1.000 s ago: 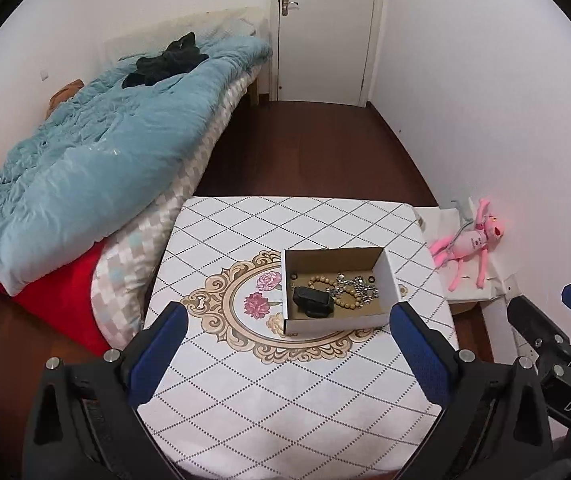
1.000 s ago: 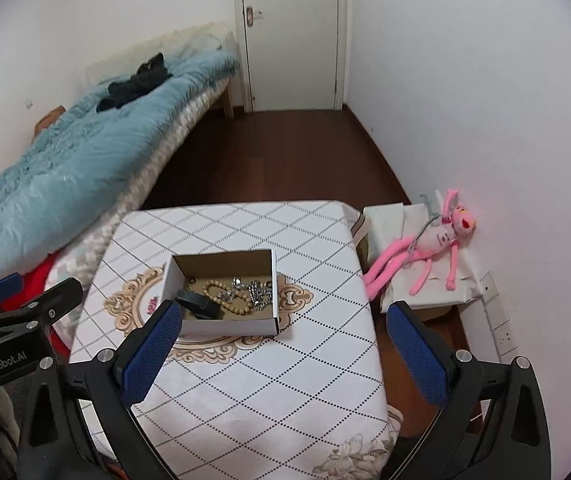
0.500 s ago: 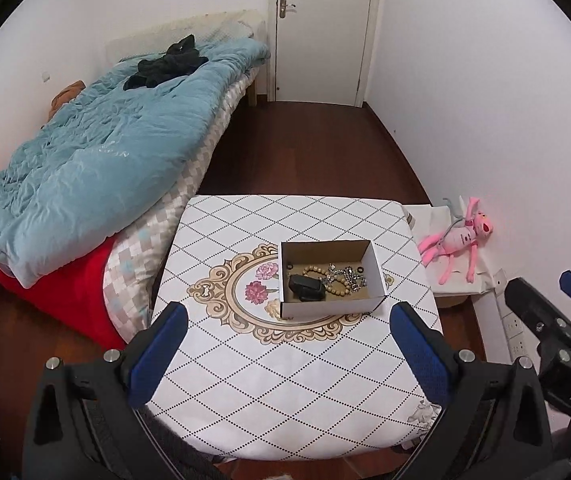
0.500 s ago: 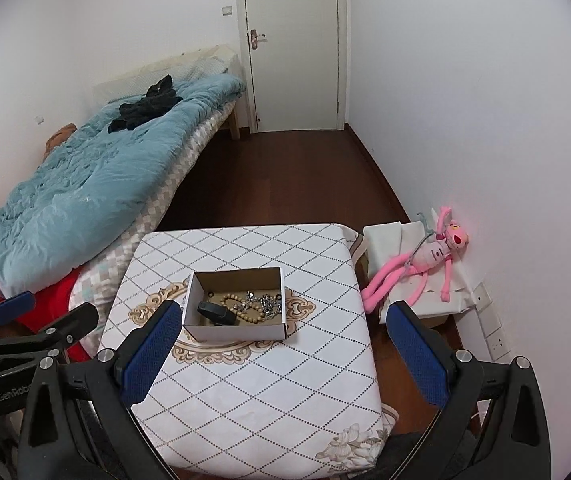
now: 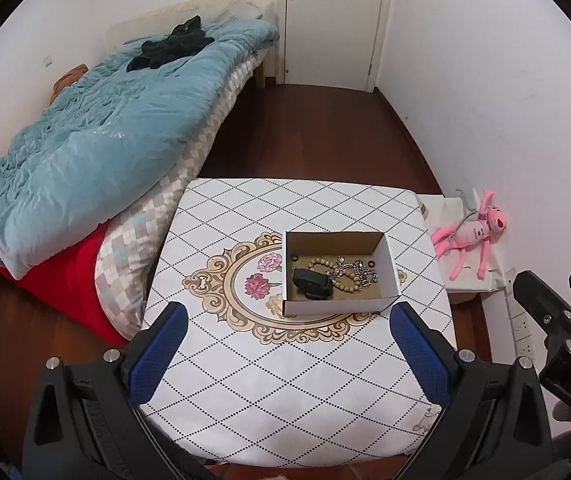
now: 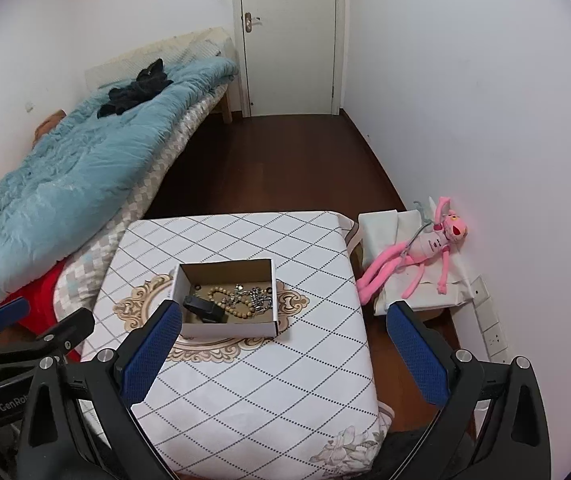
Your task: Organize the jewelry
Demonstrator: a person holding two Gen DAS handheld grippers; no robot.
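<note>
Nearest each camera, the left gripper [image 5: 285, 344] and right gripper [image 6: 281, 340] hover above the table's [image 5: 269, 396] near edge, jaws spread wide, holding nothing. Toward the table's centre sits an open cardboard box [image 5: 339, 312] containing a bead bracelet [image 5: 327, 266], a silver chain [image 5: 359, 272] and a dark case [image 5: 311, 282]. Sorting seems not yet begun; next, one gripper must descend into the box. Only the right view shows the stool's [image 6: 365, 240] leg beneath the pink toy [image 6: 417, 256].
</note>
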